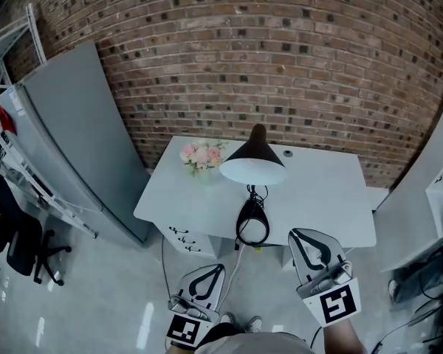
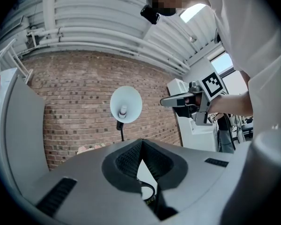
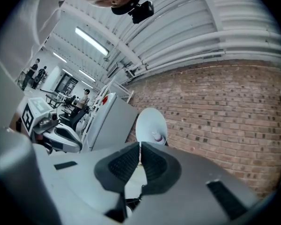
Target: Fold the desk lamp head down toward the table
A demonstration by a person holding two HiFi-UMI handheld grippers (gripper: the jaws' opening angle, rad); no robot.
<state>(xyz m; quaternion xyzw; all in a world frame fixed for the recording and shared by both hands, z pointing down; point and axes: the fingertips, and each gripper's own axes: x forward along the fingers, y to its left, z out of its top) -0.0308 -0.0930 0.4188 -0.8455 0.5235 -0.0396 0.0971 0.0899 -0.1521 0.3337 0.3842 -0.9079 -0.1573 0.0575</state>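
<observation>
**Item 1: black desk lamp with a cone shade, white inside (image 1: 252,161).** It is standing near the front middle of the white rectangular desk (image 1: 332,198), which is sitting against the red brick wall (image 1: 280,50). The head is riding high on its stem. The mouth is facing out toward me, and the bulb is showing in both tool views. The lamp's black cord (image 1: 252,223) is hanging in a loop over the desk's front edge.

**Item 2: left tool (image 1: 220,268).** I am holding it low, in front of the desk and well apart from the lamp. Its jaws are clenched tip to tip on nothing.

**Item 3: right tool (image 1: 297,234).** I am holding it a little nearer the desk edge, also apart from the lamp. It is clenched and empty too.

**Item 4: bunch of pink flowers (image 1: 201,155).** It is sitting on the desk just to the left of the lamp in the head view.

**Progress.** I am judging the fold as not begun, since the head is raised and neither tool is touching it. What is left is the whole job: closing the approach, getting a tool onto the shade or its arm, and pressing the head down toward the desk top.
</observation>
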